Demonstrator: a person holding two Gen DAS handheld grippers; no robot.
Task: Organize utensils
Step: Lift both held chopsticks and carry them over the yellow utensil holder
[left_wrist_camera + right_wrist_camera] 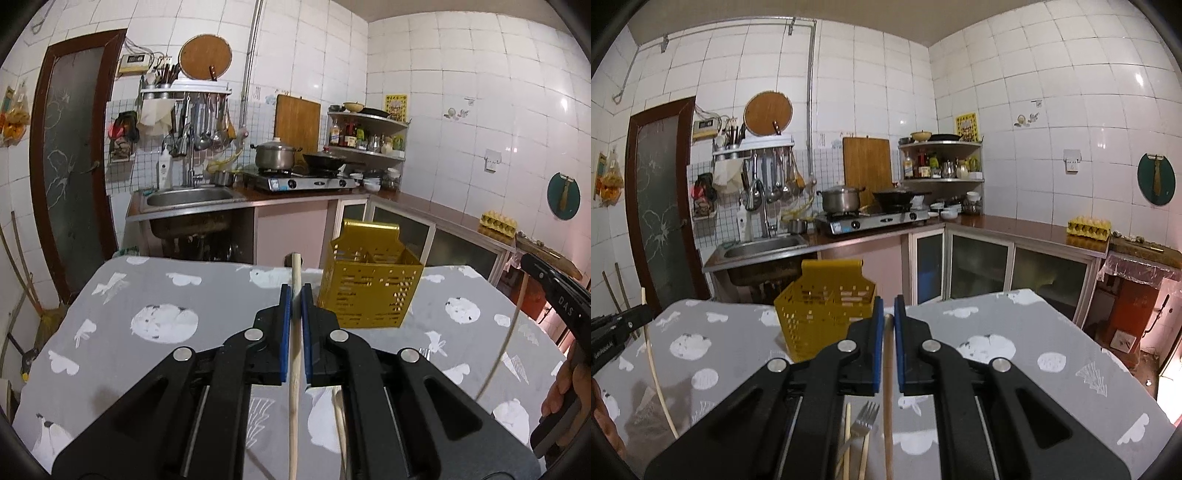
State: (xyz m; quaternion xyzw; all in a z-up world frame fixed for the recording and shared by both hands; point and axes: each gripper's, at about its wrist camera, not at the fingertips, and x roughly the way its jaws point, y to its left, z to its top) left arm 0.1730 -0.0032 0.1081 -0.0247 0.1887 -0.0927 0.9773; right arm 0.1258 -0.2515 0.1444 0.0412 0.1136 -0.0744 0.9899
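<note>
While both tools hang over the grey patterned tablecloth [147, 288], the left gripper [295, 295] is clamped on a pale wooden stick [294, 354] at frame centre, and the right gripper [888, 310] pinches another wooden stick [887, 406]. Below lie a fork [864, 417] and chopsticks [846, 435]. Beyond stands the yellow utensil basket [369, 288], right of centre.

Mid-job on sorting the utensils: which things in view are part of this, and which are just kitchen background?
Job:
- left gripper, shut on a wooden stick
- right gripper, shut on a wooden handle
- yellow caddy
- fork, chopsticks on the table

Background:
- sink
- pot
- egg tray
</note>
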